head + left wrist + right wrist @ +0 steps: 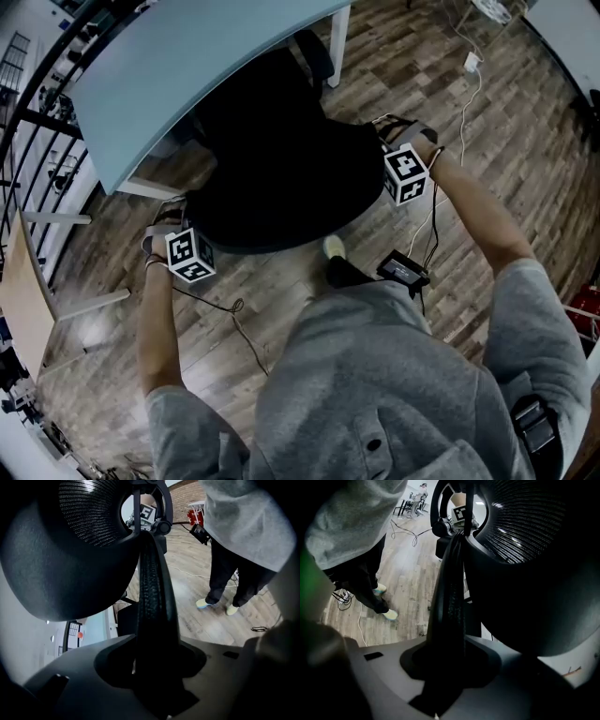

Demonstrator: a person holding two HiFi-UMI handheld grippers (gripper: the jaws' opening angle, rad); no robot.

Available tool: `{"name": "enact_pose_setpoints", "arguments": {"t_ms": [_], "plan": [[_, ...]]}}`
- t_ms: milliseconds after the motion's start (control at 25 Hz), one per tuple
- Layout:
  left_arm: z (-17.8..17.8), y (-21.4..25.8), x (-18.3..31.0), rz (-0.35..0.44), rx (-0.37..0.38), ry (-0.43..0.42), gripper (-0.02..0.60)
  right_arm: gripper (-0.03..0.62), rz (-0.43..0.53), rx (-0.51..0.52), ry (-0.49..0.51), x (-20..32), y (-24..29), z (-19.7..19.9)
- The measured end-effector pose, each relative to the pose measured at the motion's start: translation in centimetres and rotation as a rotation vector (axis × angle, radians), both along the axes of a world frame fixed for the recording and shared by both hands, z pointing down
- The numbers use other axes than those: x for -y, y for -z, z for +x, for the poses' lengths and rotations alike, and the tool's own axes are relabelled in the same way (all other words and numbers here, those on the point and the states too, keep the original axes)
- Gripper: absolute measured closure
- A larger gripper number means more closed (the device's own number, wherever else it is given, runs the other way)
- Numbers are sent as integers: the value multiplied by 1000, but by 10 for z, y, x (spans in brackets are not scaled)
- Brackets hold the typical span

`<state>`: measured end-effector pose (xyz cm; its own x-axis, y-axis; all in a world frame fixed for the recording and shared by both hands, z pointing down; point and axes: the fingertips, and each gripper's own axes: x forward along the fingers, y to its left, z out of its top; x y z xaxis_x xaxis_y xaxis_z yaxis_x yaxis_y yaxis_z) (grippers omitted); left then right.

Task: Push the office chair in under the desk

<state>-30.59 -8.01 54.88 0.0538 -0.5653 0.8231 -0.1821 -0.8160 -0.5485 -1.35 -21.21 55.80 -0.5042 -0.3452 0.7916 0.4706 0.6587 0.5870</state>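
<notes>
Head view: black mesh-backed office chair [281,169] stands partly under the pale blue table [187,66], at its near edge.
Fingers: left gripper [171,217] and right gripper [390,129] each clamp the backrest rim [152,602].
Remaining: likely a further push inward.

We wear a grey sweatshirt [375,375] with its sleeves [536,309] ending above the elbows and a small round button [373,443] at the neck. Below are dark trousers [234,578] and pale, yellow-tinged shoes [205,603]. Our left gripper [167,220] and right gripper [394,131] each carry a white cube [190,255] printed with black square markers. Thin black cables [211,300] trail from them, one towards a black box [403,270] at our waist.
</notes>
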Motion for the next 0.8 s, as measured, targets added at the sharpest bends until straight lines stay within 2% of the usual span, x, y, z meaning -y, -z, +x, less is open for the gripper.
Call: {"name": "enact_pose_setpoints", "arguments": {"t_ms": [800], "plan": [[-1,-3,59,-9,9,55,382,473,-5,2,47,74,0,-5]]}}
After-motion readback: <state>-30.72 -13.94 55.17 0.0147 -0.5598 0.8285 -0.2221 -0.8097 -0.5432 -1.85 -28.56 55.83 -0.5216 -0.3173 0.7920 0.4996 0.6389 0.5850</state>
